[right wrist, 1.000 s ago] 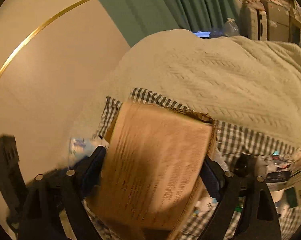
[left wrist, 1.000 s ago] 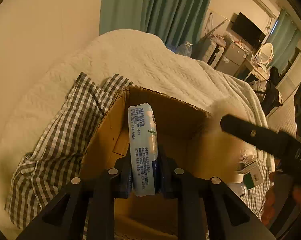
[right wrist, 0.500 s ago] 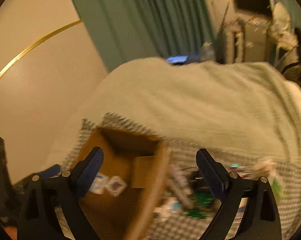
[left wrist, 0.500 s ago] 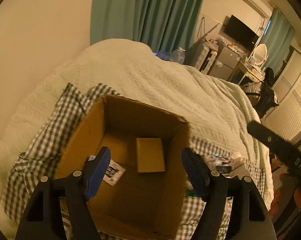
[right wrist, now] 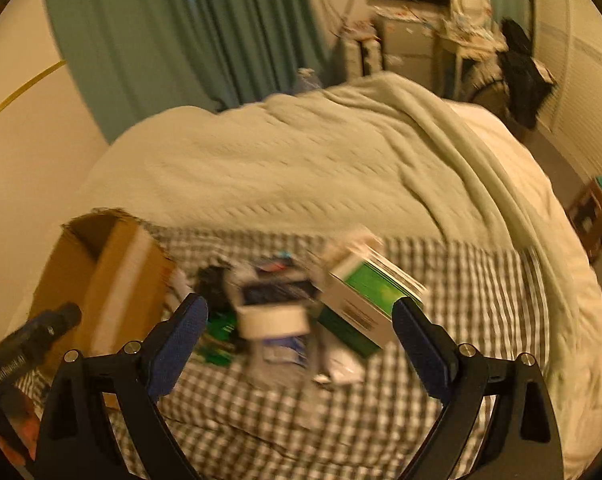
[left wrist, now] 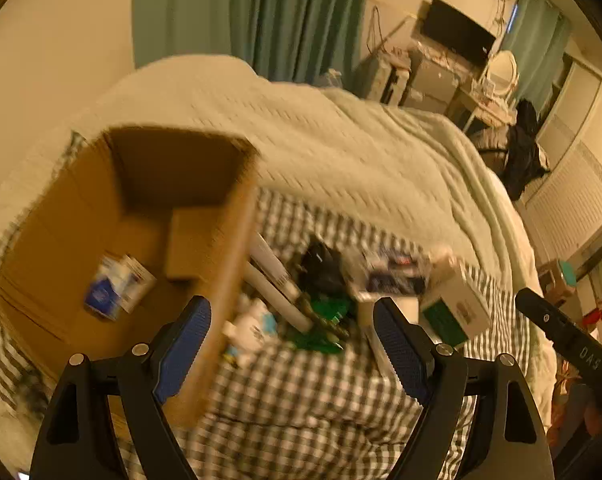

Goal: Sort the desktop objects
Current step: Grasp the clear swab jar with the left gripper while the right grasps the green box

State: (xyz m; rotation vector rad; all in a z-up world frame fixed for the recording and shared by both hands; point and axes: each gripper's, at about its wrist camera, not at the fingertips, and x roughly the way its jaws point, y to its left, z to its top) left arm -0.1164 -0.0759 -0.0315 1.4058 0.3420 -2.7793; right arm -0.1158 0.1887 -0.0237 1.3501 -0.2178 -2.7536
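Observation:
An open cardboard box [left wrist: 81,216] stands on a checkered cloth [left wrist: 301,392] at the left; a white and blue packet [left wrist: 119,286] lies inside it. The box also shows in the right wrist view [right wrist: 113,280]. A blurred pile of small items [left wrist: 341,288] lies right of the box, with a white and green carton [left wrist: 453,308], also in the right wrist view [right wrist: 365,300]. My left gripper [left wrist: 291,340] is open and empty above the box's right wall. My right gripper [right wrist: 299,336] is open and empty above the pile.
A pale knitted blanket [right wrist: 321,160] covers the bed behind the cloth. Teal curtains [left wrist: 253,16], a TV and cluttered furniture [left wrist: 453,60] stand beyond. The wall [left wrist: 53,52] is close on the left. The right gripper's handle [left wrist: 565,340] shows at the right edge.
My left gripper opened and the packet now lies in the box. My right gripper let go of the box flap. Both views have swung right toward the pile.

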